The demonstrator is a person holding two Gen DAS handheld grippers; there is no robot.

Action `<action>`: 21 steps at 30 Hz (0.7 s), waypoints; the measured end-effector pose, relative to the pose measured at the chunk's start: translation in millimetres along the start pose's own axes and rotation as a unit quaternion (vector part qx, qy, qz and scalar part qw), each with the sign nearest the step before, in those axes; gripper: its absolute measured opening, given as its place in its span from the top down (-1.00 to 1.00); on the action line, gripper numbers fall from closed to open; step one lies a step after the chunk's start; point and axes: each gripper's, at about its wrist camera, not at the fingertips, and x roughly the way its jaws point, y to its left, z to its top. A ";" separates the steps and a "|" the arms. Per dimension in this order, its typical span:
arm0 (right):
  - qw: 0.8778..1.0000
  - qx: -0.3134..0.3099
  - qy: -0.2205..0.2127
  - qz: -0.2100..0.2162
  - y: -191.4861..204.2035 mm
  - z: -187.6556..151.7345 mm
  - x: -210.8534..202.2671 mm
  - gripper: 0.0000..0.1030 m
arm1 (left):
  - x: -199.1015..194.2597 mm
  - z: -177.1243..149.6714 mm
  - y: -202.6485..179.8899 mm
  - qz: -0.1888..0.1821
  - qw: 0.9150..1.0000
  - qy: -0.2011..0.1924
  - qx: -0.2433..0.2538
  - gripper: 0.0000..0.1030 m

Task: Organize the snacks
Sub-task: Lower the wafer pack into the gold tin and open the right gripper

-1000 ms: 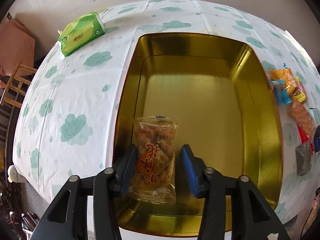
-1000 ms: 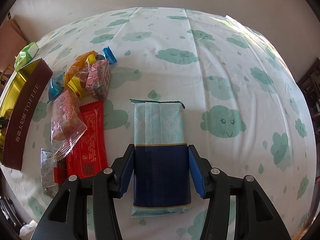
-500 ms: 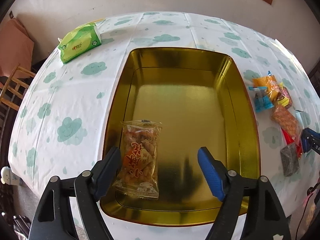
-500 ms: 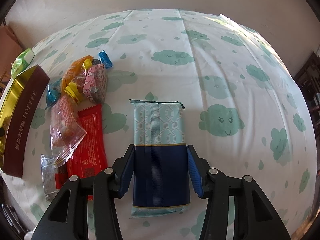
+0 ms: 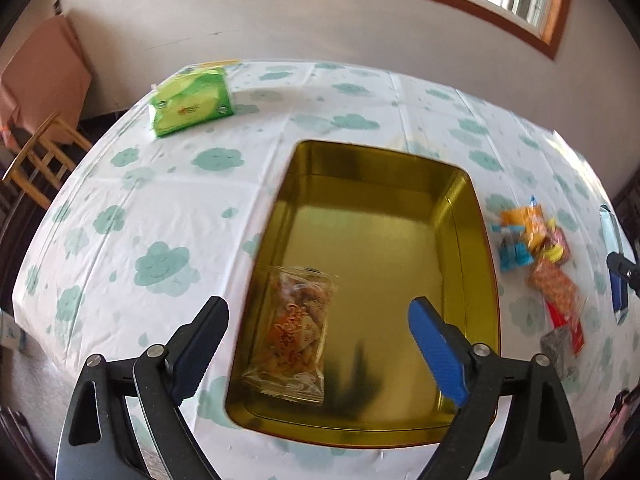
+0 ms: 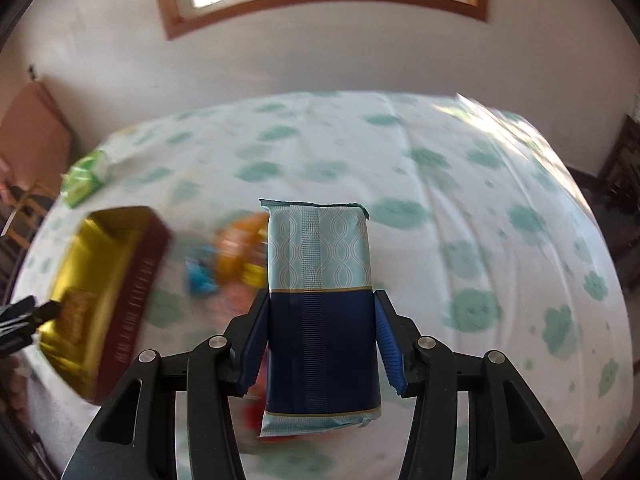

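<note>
A clear packet of orange snacks [image 5: 294,332] lies in the near left corner of the gold tin [image 5: 472,216]. My left gripper [image 5: 318,322] hovers above it with its jaws opening wide; the pads touch nothing. In the right wrist view my right gripper [image 6: 318,322] is shut on a blue and pale-teal snack pack [image 6: 320,300], lifted off the tablecloth. The tin [image 6: 136,272] shows at the left there, blurred, with the packet [image 6: 76,312] inside. A pile of loose snacks [image 5: 540,264] lies on the cloth to the right of the tin.
A green tissue pack [image 5: 190,102] rests at the table's far left. The cloud-print tablecloth [image 5: 160,200] covers the whole table. A wooden chair [image 5: 38,156] stands beyond the left edge. Wall and window lie behind the table.
My left gripper let go of the orange snack packet, opened wide and rose. My right gripper lifted the blue pack off the cloth and now looks further across the table.
</note>
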 end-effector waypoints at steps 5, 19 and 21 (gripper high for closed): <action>0.998 -0.026 -0.003 0.061 61.7 7.4 -4.6 0.02 | -10.2 2.2 21.5 0.012 0.999 -0.012 -0.029 -0.75; 0.985 -0.078 0.068 0.140 204.4 -21.0 32.6 0.02 | -17.5 -16.0 65.0 0.041 0.997 -0.002 -0.062 -0.76; 0.984 -0.077 0.078 0.140 208.7 -23.0 39.8 0.02 | -17.6 -18.2 68.5 0.045 0.997 -0.002 -0.067 -0.76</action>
